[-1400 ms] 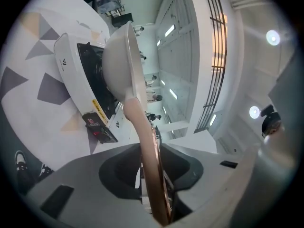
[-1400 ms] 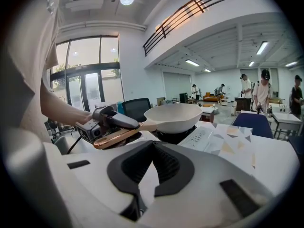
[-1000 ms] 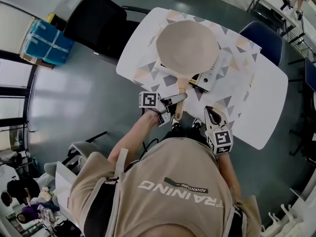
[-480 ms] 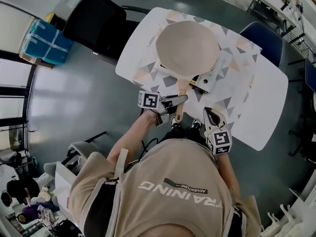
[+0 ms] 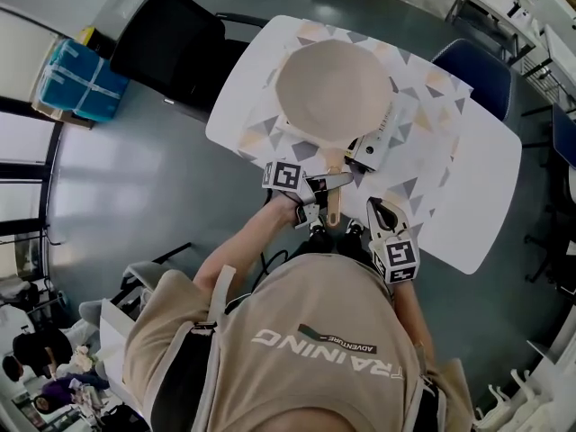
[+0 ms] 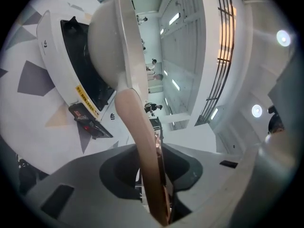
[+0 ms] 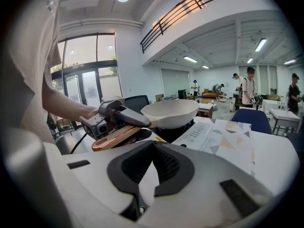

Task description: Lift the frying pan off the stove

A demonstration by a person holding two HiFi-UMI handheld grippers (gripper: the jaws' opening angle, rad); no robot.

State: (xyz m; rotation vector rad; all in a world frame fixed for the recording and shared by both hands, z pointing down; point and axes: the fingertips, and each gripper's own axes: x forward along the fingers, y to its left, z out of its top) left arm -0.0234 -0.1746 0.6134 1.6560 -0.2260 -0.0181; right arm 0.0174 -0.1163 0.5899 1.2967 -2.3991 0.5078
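Observation:
A cream frying pan (image 5: 333, 88) sits over the white stove (image 5: 371, 148) on the table. Its tan handle (image 5: 333, 207) points toward me. My left gripper (image 5: 335, 184) is shut on that handle, its jaws having just been closing around it. In the left gripper view the handle (image 6: 137, 127) runs up between the jaws to the pan bowl (image 6: 111, 37), beside the stove's black top (image 6: 71, 61). I cannot tell whether pan and stove touch. My right gripper (image 5: 382, 207) rests shut and empty near the table's front edge, and its view shows the pan (image 7: 171, 112) and left gripper (image 7: 118, 114).
A patterned cloth (image 5: 432, 115) covers the white table. A black chair (image 5: 171, 34) stands at the far left, a blue chair (image 5: 472, 66) at the far right. Blue boxes (image 5: 81, 75) lie on the floor. People stand far off (image 7: 247, 91).
My left gripper has slid forward along the handle toward the pan. The right gripper has stayed where it was.

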